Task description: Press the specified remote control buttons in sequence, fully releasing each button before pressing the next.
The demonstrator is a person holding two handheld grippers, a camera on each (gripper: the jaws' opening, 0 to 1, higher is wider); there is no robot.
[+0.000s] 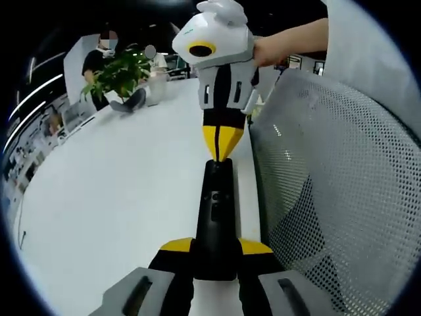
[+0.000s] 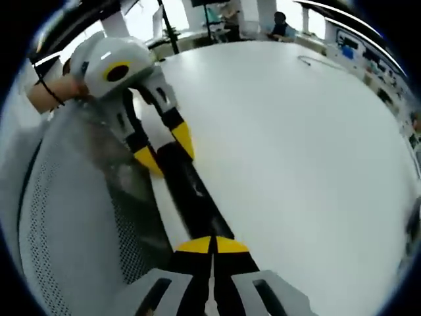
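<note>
Remote (image 1: 216, 217) sits pinched in my left hand-held gripper (image 1: 216, 253) above the counter (image 1: 118, 197). My right hand-held gripper (image 1: 222, 141), tips pressed together, meets its far end. I should push straight down, then lift fully off.

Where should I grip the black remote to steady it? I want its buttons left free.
Judging by its pose, grip the remote across its narrow sides at the button-free end, as the left gripper does, coming in lengthwise along the white table.

My left gripper (image 1: 214, 253) clamps the near end of the black remote (image 1: 214, 210); my right gripper (image 1: 222, 141) meets the remote's far end, jaws together.
</note>
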